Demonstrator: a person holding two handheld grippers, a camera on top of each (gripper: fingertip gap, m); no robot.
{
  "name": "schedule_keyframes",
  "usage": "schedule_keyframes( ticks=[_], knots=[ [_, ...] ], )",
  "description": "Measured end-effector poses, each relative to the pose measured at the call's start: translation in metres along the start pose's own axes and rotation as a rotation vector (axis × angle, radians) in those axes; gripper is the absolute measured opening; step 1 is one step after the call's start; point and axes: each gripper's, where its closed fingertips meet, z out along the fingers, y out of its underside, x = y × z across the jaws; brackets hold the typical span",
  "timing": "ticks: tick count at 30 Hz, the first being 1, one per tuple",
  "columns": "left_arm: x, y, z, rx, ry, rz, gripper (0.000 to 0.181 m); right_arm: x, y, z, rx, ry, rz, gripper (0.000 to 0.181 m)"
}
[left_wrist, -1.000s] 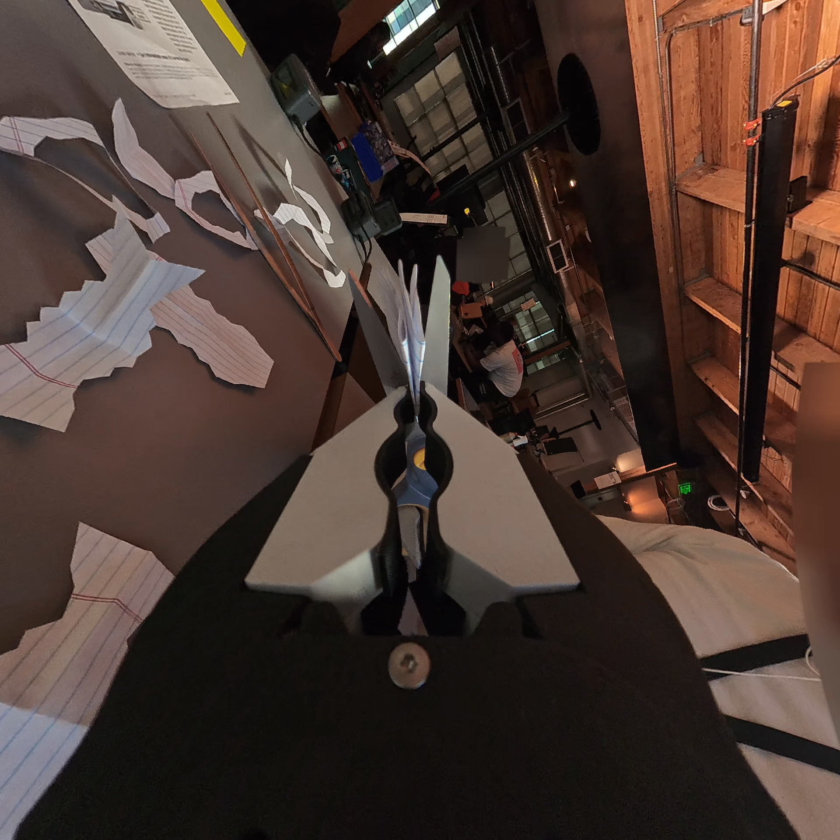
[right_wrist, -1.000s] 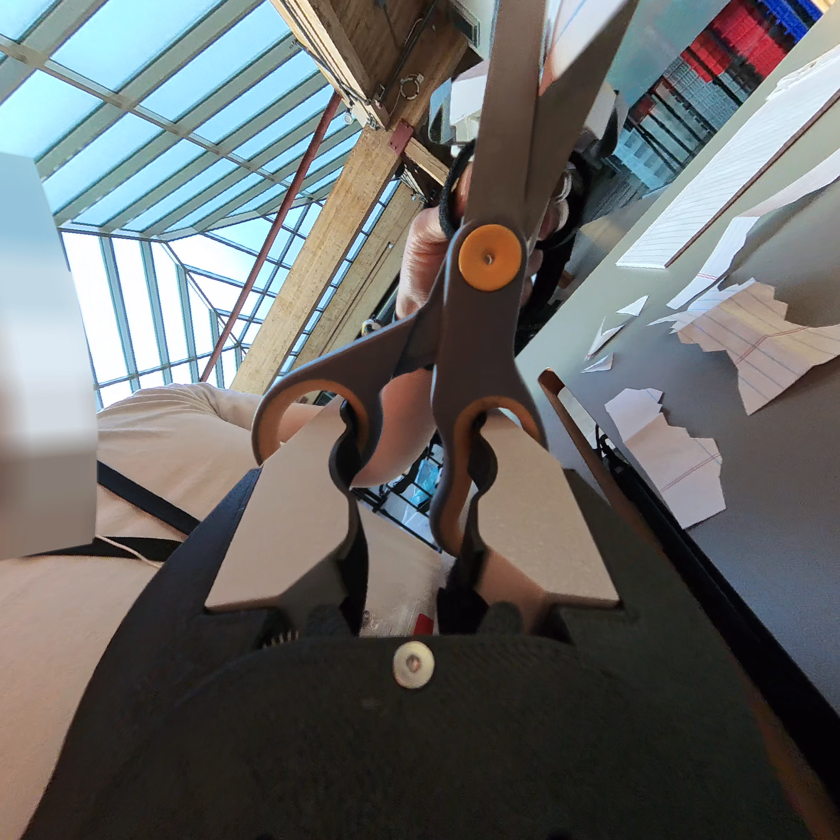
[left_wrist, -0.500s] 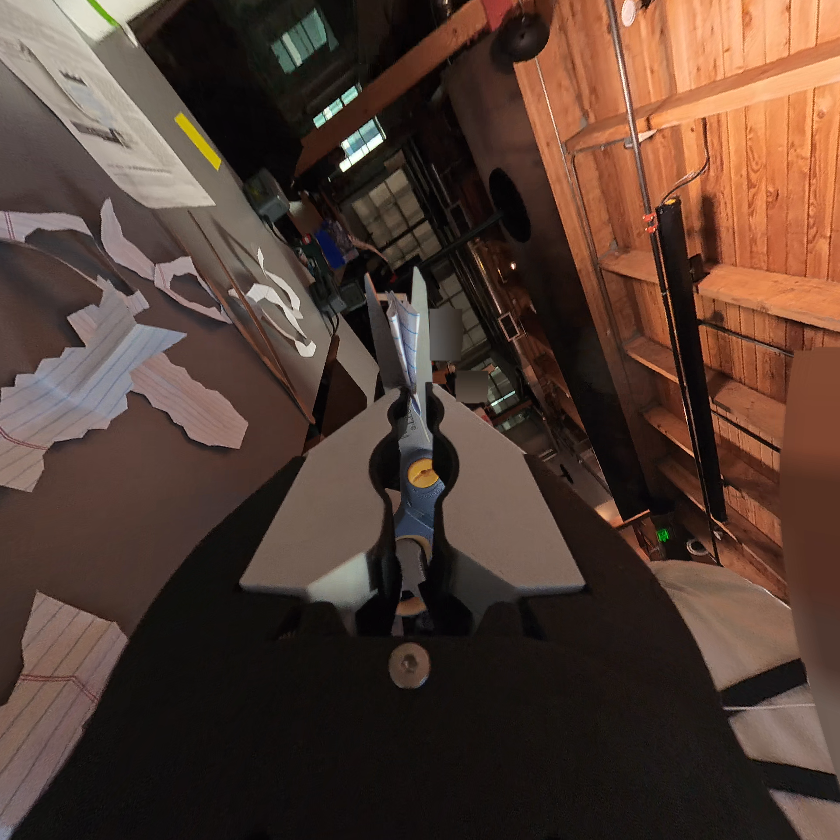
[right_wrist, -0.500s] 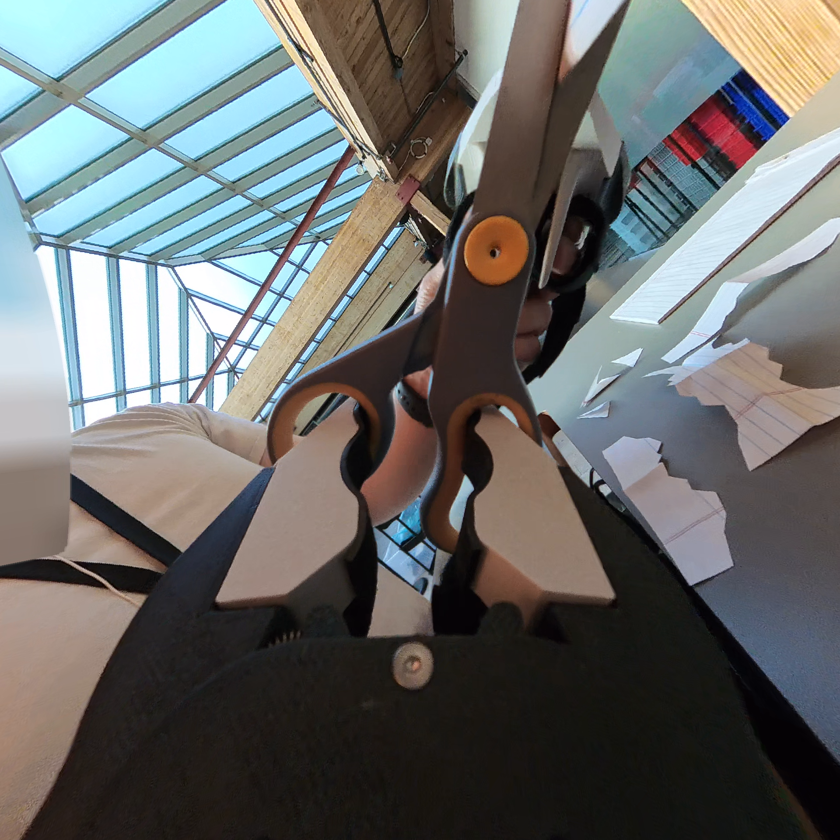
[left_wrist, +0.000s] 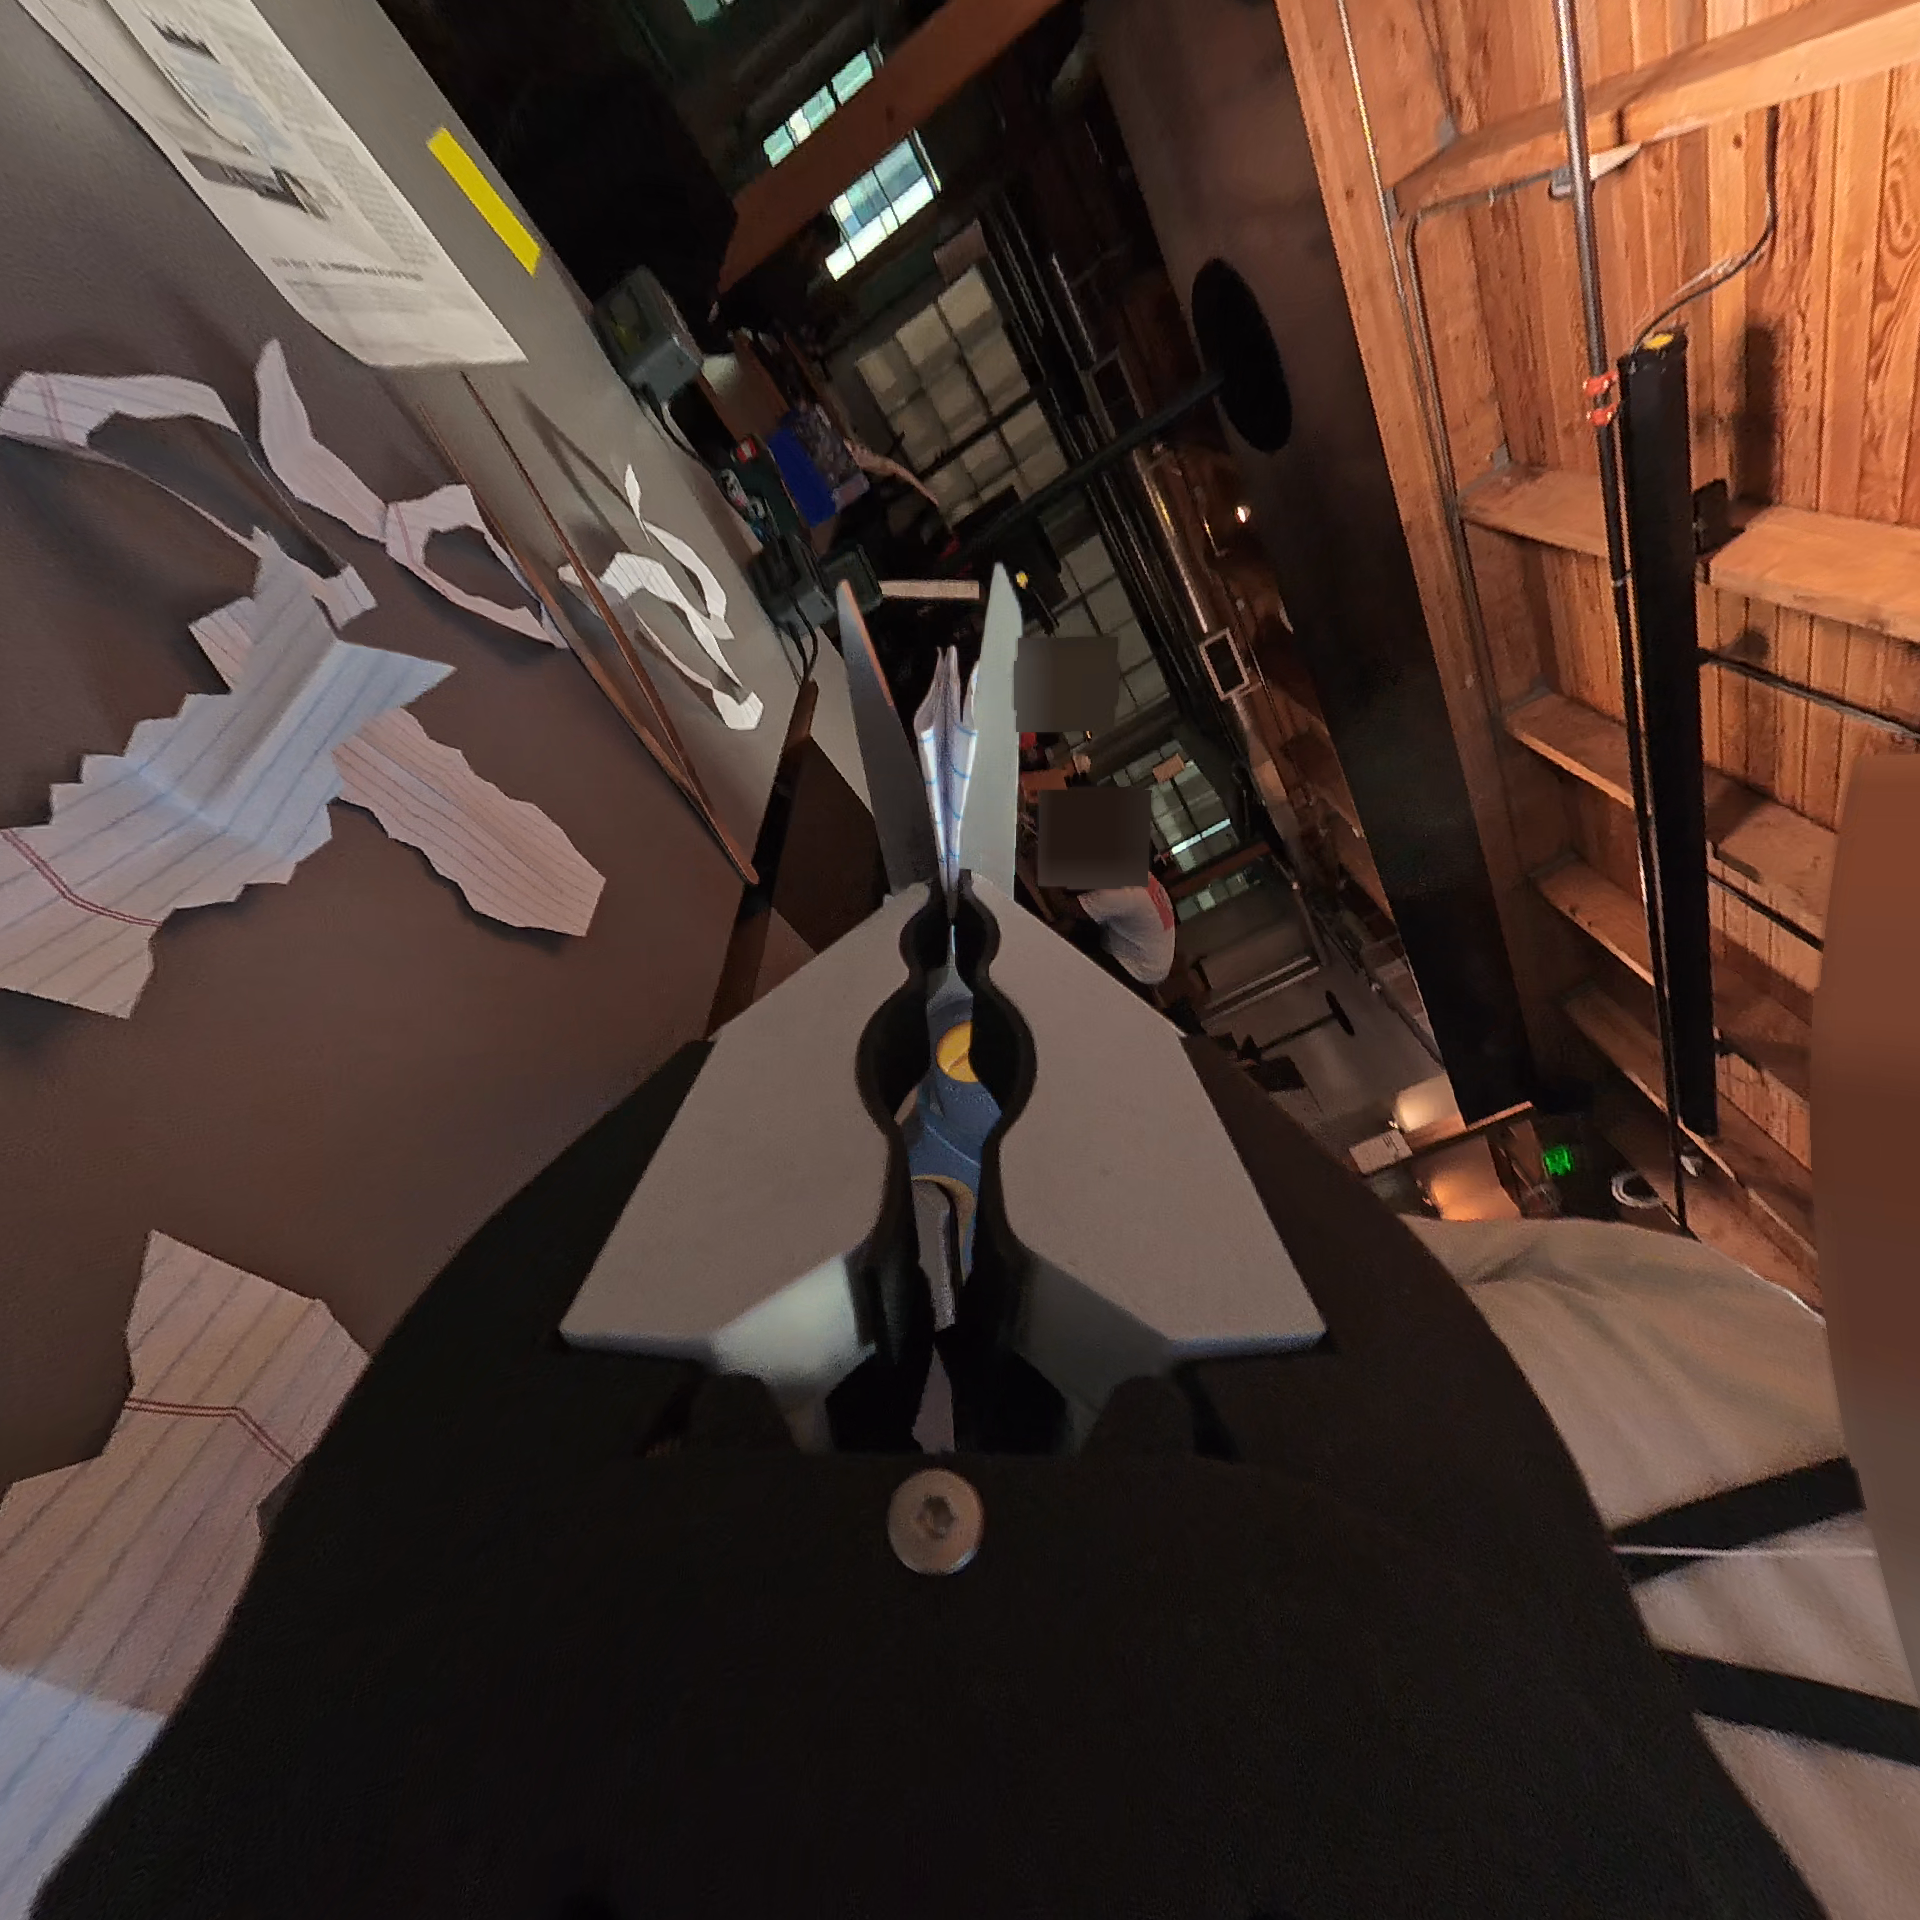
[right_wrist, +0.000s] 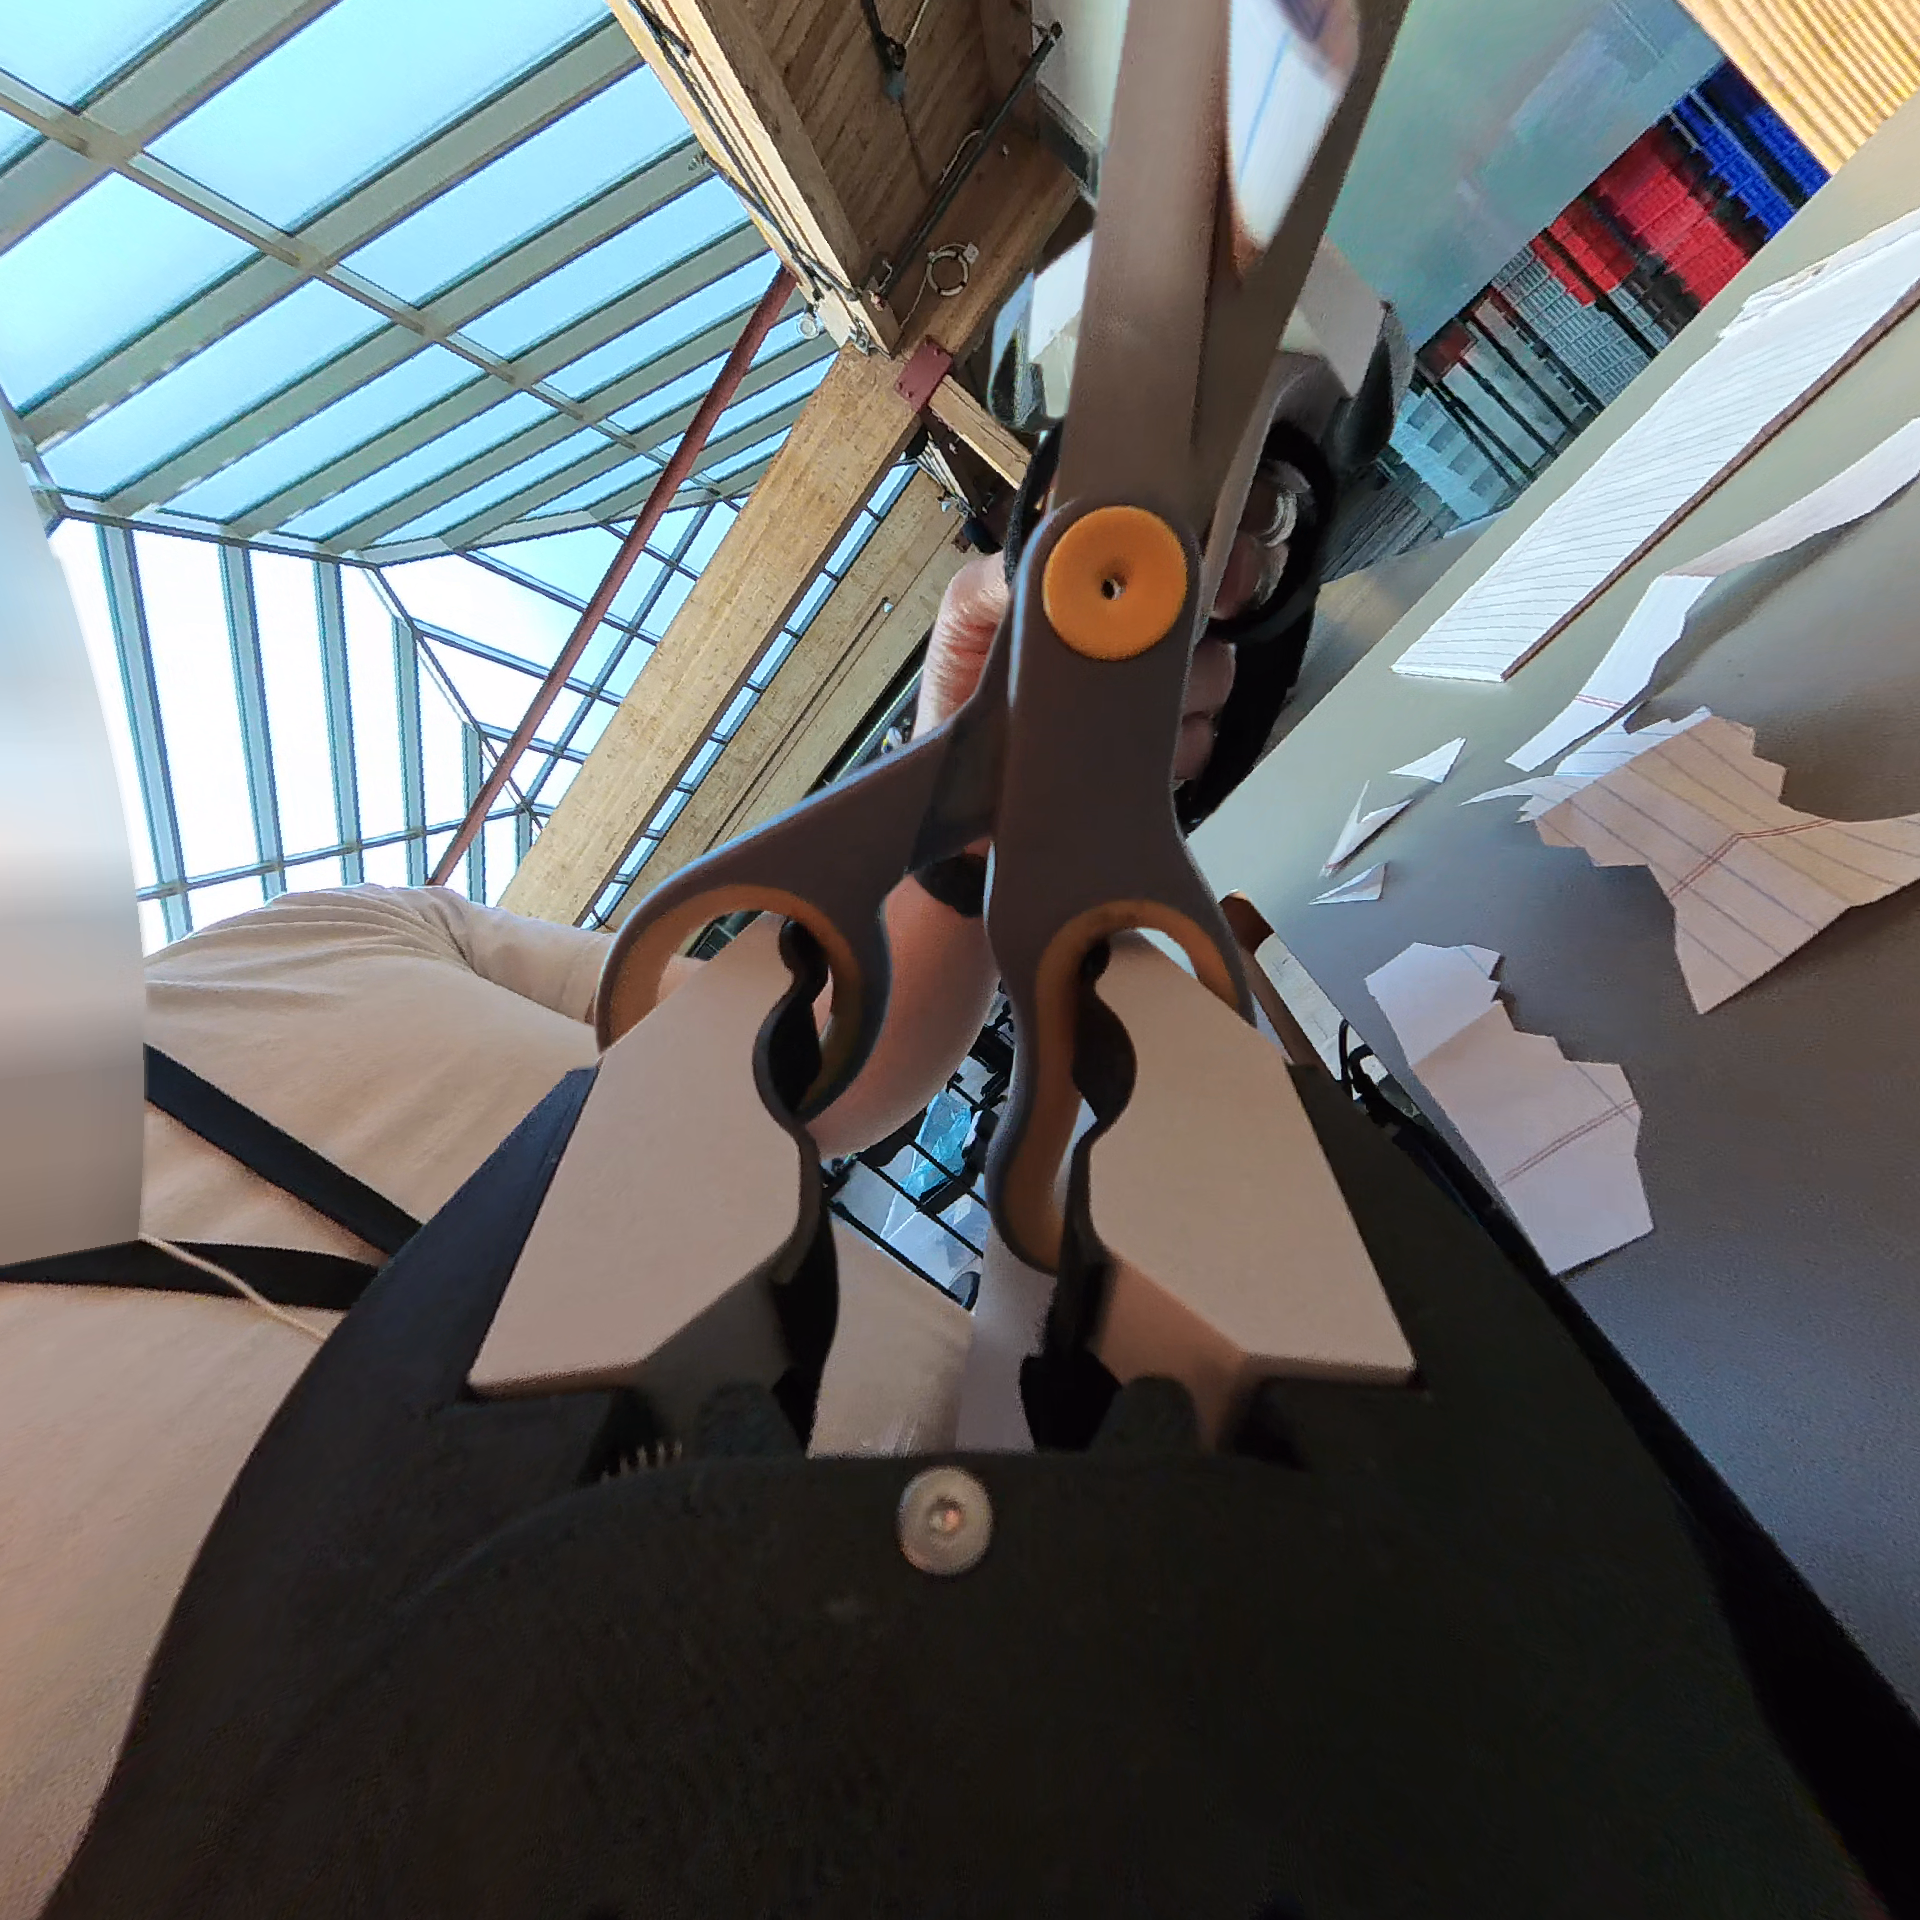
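**Both hand-held grippers loaded: paper in left, scissors on right**

Now, left wrist view. The left hand-held gripper (left_wrist: 948, 914) has its fingers drawn together, pinching a folded lined paper (left_wrist: 940, 769) that stands out past the fingertips. The scissors (left_wrist: 992, 748) are seen edge-on. Their two blades stand apart, one on each side of the paper, and the orange pivot shows through the slot between the fingers. The table (left_wrist: 312, 1091) tilts along the left, strewn with cut paper scraps (left_wrist: 208, 790). A printed sheet (left_wrist: 312, 208) and a yellow strip (left_wrist: 483, 203) lie farther back. A wooden wall (left_wrist: 1558, 416) stands to the right.

Right wrist view. The right hand-held gripper (right_wrist: 956, 945) has its fingers spread, one seated in each handle loop of the scissors (right_wrist: 1112, 582). The blades point up and away, and the paper (right_wrist: 1288, 104) sits blurred between them near the top edge. A person's hand (right_wrist: 966, 644) shows behind the pivot. More scraps (right_wrist: 1538, 1122) and a lined pad (right_wrist: 1662, 468) lie on the table (right_wrist: 1766, 1351).

Handling, as judged. The paper is light and limp and creases easily. It is best pinched on the folded thickness close to the blades, so it does not flop aside. The scissors are stiff with sharp blades, and the loops are the only sensible place to hold them.
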Motion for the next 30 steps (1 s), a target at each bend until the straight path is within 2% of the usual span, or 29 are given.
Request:
schedule_keyframes(
  ticks=[6,15,19,22,24,27,30],
  knots=[
    [0.000,0.007,-0.002,-0.075,0.017,-0.044,0.000,-0.004,0.007,-0.008,-0.082,0.025,0.013,0.042],
    [0.000,0.009,-0.004,-0.153,0.026,-0.032,0.000,-0.014,0.007,-0.005,-0.025,-0.097,0.091,0.036],
    [-0.001,0.006,-0.003,-0.130,0.045,-0.049,0.000,-0.012,0.007,-0.002,-0.008,-0.093,0.083,0.034],
    [-0.004,-0.005,-0.002,-0.026,0.047,-0.049,0.007,-0.008,0.012,0.001,-0.021,-0.062,0.059,0.034],
    [-0.007,-0.003,-0.002,-0.003,0.036,-0.035,0.000,-0.004,0.015,0.001,-0.030,-0.031,0.032,0.032],
    [-0.002,0.001,-0.004,-0.043,0.056,-0.029,0.000,0.001,0.022,-0.001,-0.080,0.025,-0.027,0.034],
    [0.001,0.005,-0.007,-0.113,0.013,0.034,0.000,-0.008,0.021,-0.007,-0.103,-0.045,0.032,0.036]
  ],
)
